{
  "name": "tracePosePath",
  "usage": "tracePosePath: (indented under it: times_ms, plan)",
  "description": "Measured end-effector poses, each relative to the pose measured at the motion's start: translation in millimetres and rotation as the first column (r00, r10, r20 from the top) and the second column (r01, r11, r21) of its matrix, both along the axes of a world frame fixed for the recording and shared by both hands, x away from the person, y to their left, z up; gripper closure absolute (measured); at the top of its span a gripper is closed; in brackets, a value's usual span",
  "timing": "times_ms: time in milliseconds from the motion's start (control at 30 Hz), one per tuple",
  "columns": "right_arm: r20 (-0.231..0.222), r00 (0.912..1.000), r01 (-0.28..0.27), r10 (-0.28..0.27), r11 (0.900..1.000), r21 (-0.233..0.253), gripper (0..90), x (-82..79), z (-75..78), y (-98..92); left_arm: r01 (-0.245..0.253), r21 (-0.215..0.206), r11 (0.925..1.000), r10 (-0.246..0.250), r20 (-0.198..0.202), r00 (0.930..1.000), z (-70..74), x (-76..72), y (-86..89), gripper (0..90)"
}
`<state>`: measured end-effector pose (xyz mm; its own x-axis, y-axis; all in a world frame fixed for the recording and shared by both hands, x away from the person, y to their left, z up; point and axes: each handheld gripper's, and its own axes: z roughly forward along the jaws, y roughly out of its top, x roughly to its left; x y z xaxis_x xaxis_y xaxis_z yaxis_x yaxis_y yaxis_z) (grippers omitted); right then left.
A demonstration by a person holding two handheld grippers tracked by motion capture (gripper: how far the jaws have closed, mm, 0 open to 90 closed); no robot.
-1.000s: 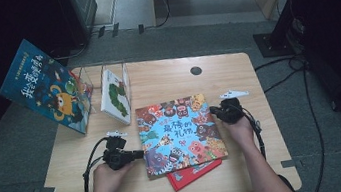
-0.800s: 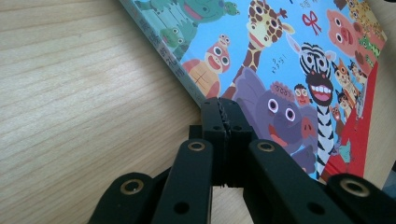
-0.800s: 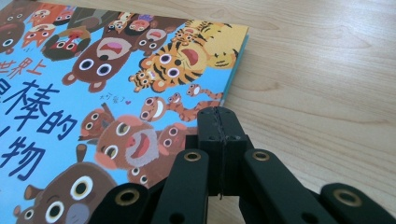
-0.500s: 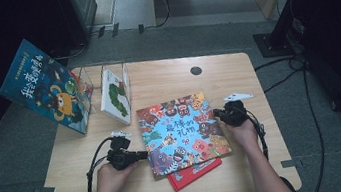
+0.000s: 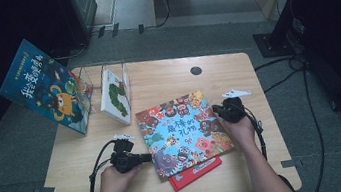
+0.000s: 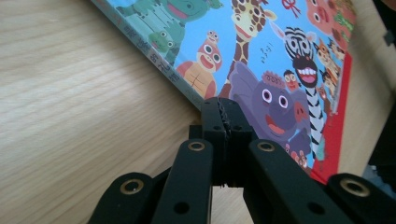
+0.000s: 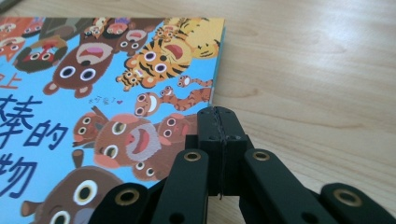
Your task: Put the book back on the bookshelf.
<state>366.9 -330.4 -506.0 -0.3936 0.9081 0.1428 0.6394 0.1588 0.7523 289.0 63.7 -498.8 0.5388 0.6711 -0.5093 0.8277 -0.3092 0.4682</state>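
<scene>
**Closed grippers flank the animal picture book**

The animal picture book (image 5: 182, 132) lies flat on the wooden table (image 5: 166, 81), tilted, on top of a red book (image 5: 197, 172) near the front edge. The left gripper (image 5: 142, 157), jaws pressed together on nothing, touches the book's left edge. The right gripper (image 5: 217, 111), also closed and empty, sits at its right edge. At far left stand a blue book (image 5: 43, 86) and a white book (image 5: 114, 96).

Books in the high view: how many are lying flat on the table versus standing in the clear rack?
Lying flat: 2, the animal picture book on top of a red book.
In the clear rack: 2, the dark blue monster book leaning out at the left and the white caterpillar book.
Total: 4 books.
</scene>
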Motion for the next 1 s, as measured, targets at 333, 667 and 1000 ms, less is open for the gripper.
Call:
tracePosePath:
  times_ms: [333, 667, 1000]
  plan:
    - [0.048, 0.9988, 0.01, -0.01, 1.0, 0.009, 90.0, -18.9, 7.5, -11.9, 0.049, -0.028, 0.9984, -0.049, -0.004, 0.9988, -0.9, 4.0, -19.7, 90.0]
    - [0.06, 0.9981, 0.012, -0.012, 1.0, 0.006, 90.0, -44.7, 8.1, -21.6, 0.108, -0.012, 0.994, -0.108, -0.001, 0.9941, 1.7, 12.8, -40.8, 90.0]
    - [0.056, 0.9984, -0.01, 0.011, 1.0, -0.009, 90.0, -70.1, 3.7, -24.3, 0.059, 0.017, 0.9981, -0.06, 0.03, 0.9978, 18.2, 45.7, -17.0, 89.7]
